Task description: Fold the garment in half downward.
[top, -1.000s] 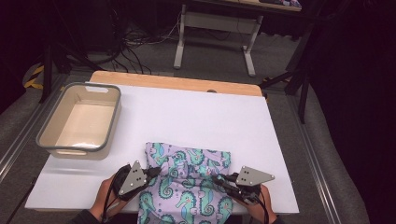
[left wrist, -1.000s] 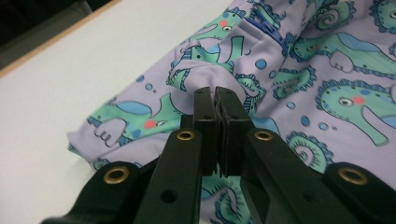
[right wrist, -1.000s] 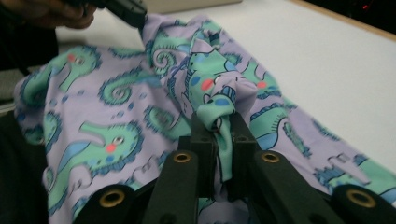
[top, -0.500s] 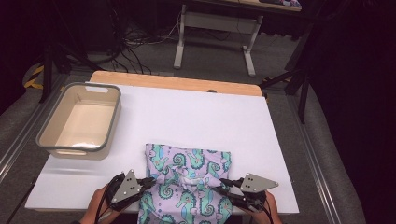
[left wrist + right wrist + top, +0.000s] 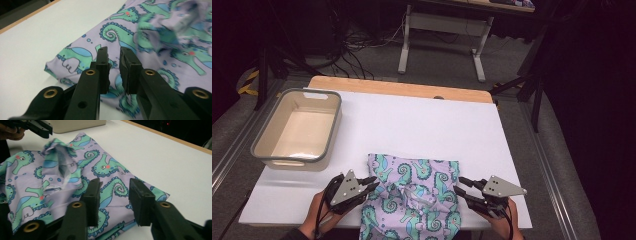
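Note:
A lilac cloth (image 5: 414, 195) printed with green seahorses lies folded at the table's near edge, and its lower end hangs over that edge. A loose ruffled fold stands up at its middle (image 5: 58, 152). My left gripper (image 5: 371, 184) sits at the cloth's left edge. Its jaws have just been opening and stand a narrow gap apart (image 5: 113, 53), with nothing between them and the cloth (image 5: 150, 30) under and beyond them. My right gripper (image 5: 459, 185) is at the cloth's right edge. Its jaws have just been opening too and stand wide (image 5: 115, 186) above the cloth, gripping nothing.
A beige tub with a grey rim (image 5: 296, 159) stands on the white table (image 5: 422, 120) at the left, and nothing lies in it. A wooden strip (image 5: 402, 87) runs along the far edge. The other hand's gripper (image 5: 37, 128) shows at the top left of the right gripper view.
Both grippers were closed on the cloth near its middle; they have let go, opened and drawn outward to the cloth's left and right edges. The cloth's middle stays ruffled.

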Demonstrator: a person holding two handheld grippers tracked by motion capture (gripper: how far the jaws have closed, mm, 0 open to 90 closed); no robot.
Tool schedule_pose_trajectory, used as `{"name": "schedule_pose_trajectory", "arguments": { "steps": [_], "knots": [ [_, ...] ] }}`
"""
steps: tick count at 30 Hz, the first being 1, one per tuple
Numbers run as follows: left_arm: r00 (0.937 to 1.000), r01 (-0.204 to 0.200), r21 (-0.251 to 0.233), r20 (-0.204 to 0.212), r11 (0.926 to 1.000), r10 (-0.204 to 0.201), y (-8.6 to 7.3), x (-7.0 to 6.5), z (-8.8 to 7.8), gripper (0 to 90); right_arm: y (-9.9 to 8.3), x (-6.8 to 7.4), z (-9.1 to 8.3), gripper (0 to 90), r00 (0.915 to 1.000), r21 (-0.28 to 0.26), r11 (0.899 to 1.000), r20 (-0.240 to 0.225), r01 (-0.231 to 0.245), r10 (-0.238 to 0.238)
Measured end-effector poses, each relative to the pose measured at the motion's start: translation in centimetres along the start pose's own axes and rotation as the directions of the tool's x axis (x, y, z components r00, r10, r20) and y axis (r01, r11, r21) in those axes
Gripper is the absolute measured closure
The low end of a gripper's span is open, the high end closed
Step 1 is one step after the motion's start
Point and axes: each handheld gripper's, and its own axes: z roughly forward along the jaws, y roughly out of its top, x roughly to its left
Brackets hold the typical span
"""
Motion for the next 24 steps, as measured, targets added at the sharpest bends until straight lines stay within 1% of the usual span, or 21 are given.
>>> {"name": "schedule_pose_trajectory", "arguments": {
  "steps": [1, 2, 3, 4, 6, 7, 8, 9, 11, 12, 13, 14, 15, 17, 19, 20, 21, 23, 24],
  "knots": [
    [1.0000, -0.002, 0.000, 0.001, 1.0000, 0.002, 0.2, 0.1, 0.5, 77.9, 0.2, 0.1, 0.4, 66.7, 1.0000, 0.009, 1.000, -0.002, 0.000, 0.000],
    [1.0000, 0.001, 0.013, -0.002, 0.9999, -0.001, 0.4, 0.2, 1.2, 77.9, 0.4, 0.2, 0.9, 67.9, 0.9999, 0.019, 1.000, -0.011, -0.002, 0.002],
    [0.9999, 0.010, 0.023, 0.012, 0.9997, -0.010, 0.5, 0.3, 1.6, 77.9, 0.5, 0.5, 1.6, 69.3, 0.9996, 0.040, 0.999, -0.028, 0.003, -0.002],
    [0.9994, 0.013, 0.031, 0.030, 0.9994, -0.014, 0.5, 0.3, 2.0, 77.9, 0.6, 0.7, 2.1, 70.1, 0.9991, 0.050, 0.999, -0.039, 0.016, -0.014],
    [0.9987, 0.003, 0.060, 0.050, 0.9982, -0.006, 0.6, 0.2, 2.7, 77.7, 0.5, 1.0, 3.0, 72.2, 0.9972, 0.071, 0.997, -0.071, 0.026, -0.021],
    [0.9969, 0.006, 0.064, 0.078, 0.9979, -0.011, 0.5, 0.2, 2.9, 77.6, 0.4, 1.2, 3.5, 72.3, 0.9965, 0.086, 0.996, -0.079, 0.033, -0.026],
    [0.9937, 0.001, 0.076, 0.111, 0.9971, -0.009, 0.4, 0.0, 3.0, 77.6, 0.3, 1.4, 3.8, 71.3, 0.9960, 0.097, 0.995, -0.085, 0.037, -0.029],
    [0.9931, -0.018, 0.095, 0.117, 0.9953, 0.007, 0.4, -0.2, 3.0, 77.5, 0.2, 1.4, 4.1, 70.6, 0.9959, 0.105, 0.994, -0.085, 0.040, -0.031],
    [0.9895, -0.030, 0.101, 0.144, 0.9944, 0.016, 0.3, -0.7, 2.9, 77.3, -0.1, 1.2, 4.3, 70.7, 0.9967, 0.118, 0.992, -0.077, 0.036, -0.027],
    [0.9892, -0.037, 0.105, 0.145, 0.9938, 0.021, 0.3, -1.0, 2.7, 76.9, -0.2, 1.1, 4.2, 70.3, 0.9974, 0.114, 0.993, -0.069, 0.027, -0.019],
    [0.9876, -0.044, 0.102, 0.154, 0.9939, 0.028, 0.2, -1.4, 2.3, 76.9, -0.2, 0.9, 4.1, 69.9, 0.9982, 0.109, 0.994, -0.059, 0.016, -0.009],
    [0.9880, -0.049, 0.109, 0.151, 0.9928, 0.032, 0.1, -1.7, 1.9, 76.8, -0.3, 0.7, 4.0, 69.6, 0.9988, 0.111, 0.994, -0.049, 0.005, 0.001],
    [0.9864, -0.061, 0.106, 0.159, 0.9925, 0.043, 0.1, -1.9, 1.8, 76.8, -0.4, 0.6, 3.9, 69.1, 0.9990, 0.108, 0.994, -0.045, 0.004, 0.001],
    [0.9845, -0.062, 0.109, 0.170, 0.9921, 0.042, -0.3, -2.4, 1.4, 76.8, -0.5, 0.4, 3.9, 68.9, 0.9993, 0.108, 0.994, -0.036, 0.002, 0.002],
    [0.9815, -0.077, 0.125, 0.184, 0.9891, 0.053, -0.7, -2.8, 1.0, 76.8, -0.6, 0.2, 3.9, 67.6, 0.9997, 0.115, 0.993, -0.022, 0.000, 0.003],
    [0.9823, -0.086, 0.130, 0.177, 0.9877, 0.063, -0.8, -2.9, 0.9, 76.8, -0.7, 0.0, 4.0, 66.0, 1.0000, 0.120, 0.993, -0.009, 0.003, -0.002],
    [0.9822, -0.086, 0.132, 0.178, 0.9875, 0.061, -0.9, -2.9, 0.8, 76.7, -0.7, -0.2, 4.0, 65.4, 1.0000, 0.120, 0.993, 0.003, -0.002, 0.002],
    [0.9857, -0.068, 0.121, 0.162, 0.9903, 0.047, -1.0, -2.5, 0.5, 75.5, -0.8, -0.6, 3.9, 61.6, 0.9997, 0.119, 0.993, 0.018, -0.018, 0.016],
    [0.9876, -0.053, 0.102, 0.153, 0.9934, 0.037, -1.0, -2.3, 0.4, 75.4, -0.8, -0.8, 3.9, 60.3, 0.9993, 0.112, 0.993, 0.029, -0.026, 0.023]
  ]
}}
